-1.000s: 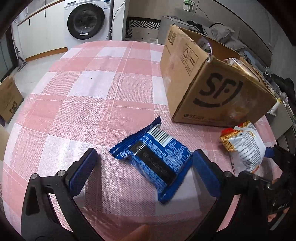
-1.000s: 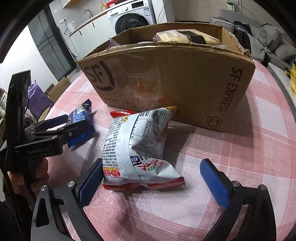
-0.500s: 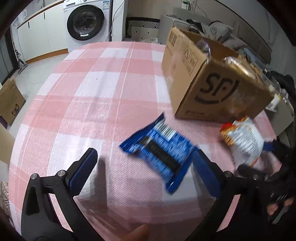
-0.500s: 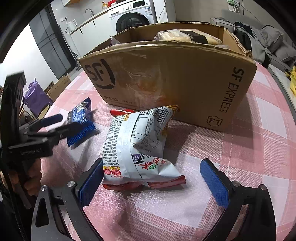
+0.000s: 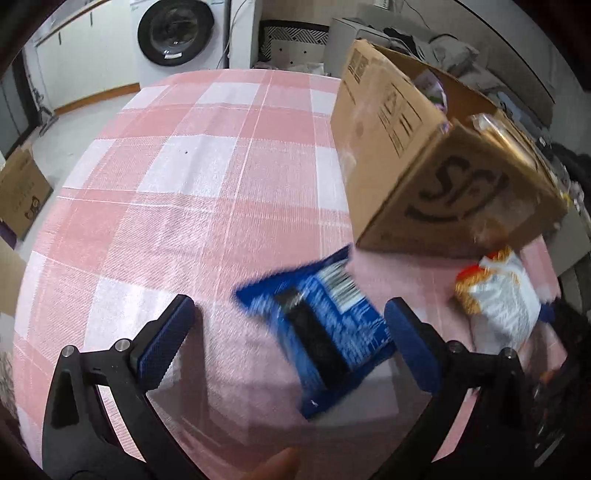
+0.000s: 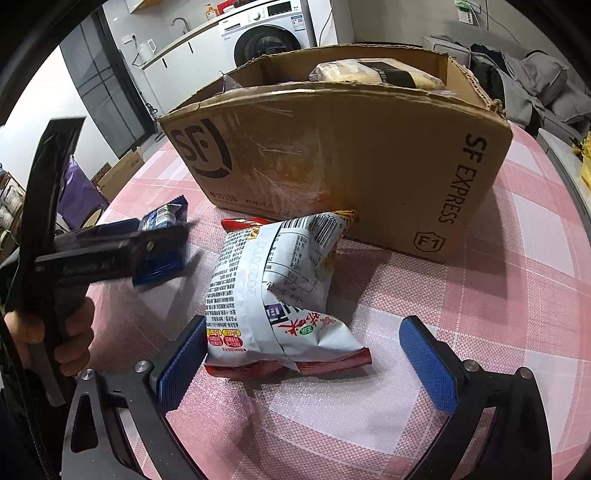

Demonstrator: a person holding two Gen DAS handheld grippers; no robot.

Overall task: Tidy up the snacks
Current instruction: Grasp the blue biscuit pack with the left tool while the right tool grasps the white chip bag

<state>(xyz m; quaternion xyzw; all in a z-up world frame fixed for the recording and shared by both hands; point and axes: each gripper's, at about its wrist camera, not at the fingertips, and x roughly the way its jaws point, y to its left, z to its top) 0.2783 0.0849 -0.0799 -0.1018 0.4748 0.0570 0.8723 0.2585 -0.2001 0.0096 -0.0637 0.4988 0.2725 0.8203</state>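
Note:
A blue snack packet lies on the pink checked tablecloth, blurred, close to the right finger of my left gripper, which is open around it. The same blue packet shows in the right wrist view, partly behind the left gripper. A white and red snack bag lies flat in front of my open right gripper, its near end between the blue pads. That bag also appears at the right of the left wrist view. Behind stands an open cardboard box holding a pale wrapped packet.
The cardboard box takes up the table's far right. A hand grips the left tool's handle. Bare tablecloth stretches to the left and far side. A washing machine and a floor carton lie beyond the table edge.
The left gripper has swung, so the blue packet now sits further right and lower in its view, against the right finger. The right gripper and the white bag have stayed put.

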